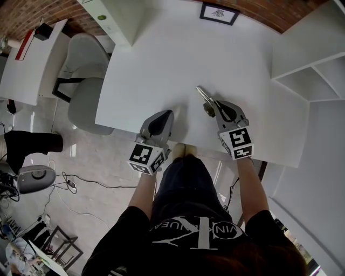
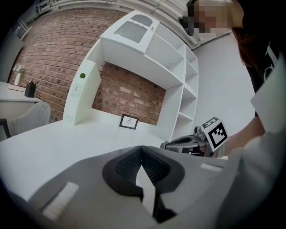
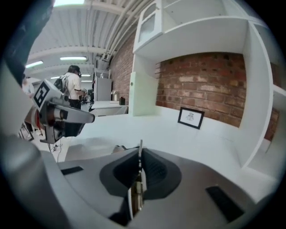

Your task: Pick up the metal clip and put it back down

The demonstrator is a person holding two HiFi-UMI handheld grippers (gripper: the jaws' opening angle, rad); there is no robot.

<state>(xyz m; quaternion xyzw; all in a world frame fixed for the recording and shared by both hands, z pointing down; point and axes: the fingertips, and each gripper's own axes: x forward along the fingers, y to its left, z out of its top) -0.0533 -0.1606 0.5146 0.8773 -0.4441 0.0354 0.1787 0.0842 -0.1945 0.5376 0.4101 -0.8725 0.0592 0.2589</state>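
The metal clip (image 1: pixel 203 96) is a slim silver piece with a brassy part, sticking out ahead of my right gripper (image 1: pixel 215 106) over the white table (image 1: pixel 178 59). The right gripper is shut on it. In the right gripper view the clip (image 3: pixel 140 157) stands on edge between the dark pads, thin and upright. My left gripper (image 1: pixel 164 114) rests at the table's near edge, left of the right one, its jaws shut with nothing between them (image 2: pixel 142 152). The right gripper (image 2: pixel 178 144) also shows in the left gripper view.
A small framed picture (image 1: pixel 219 13) leans against the brick wall at the table's far side. White shelves (image 1: pixel 312 70) stand at the right, a tall white cabinet (image 1: pixel 116 16) at the far left. A grey chair (image 1: pixel 86 81) sits left of the table.
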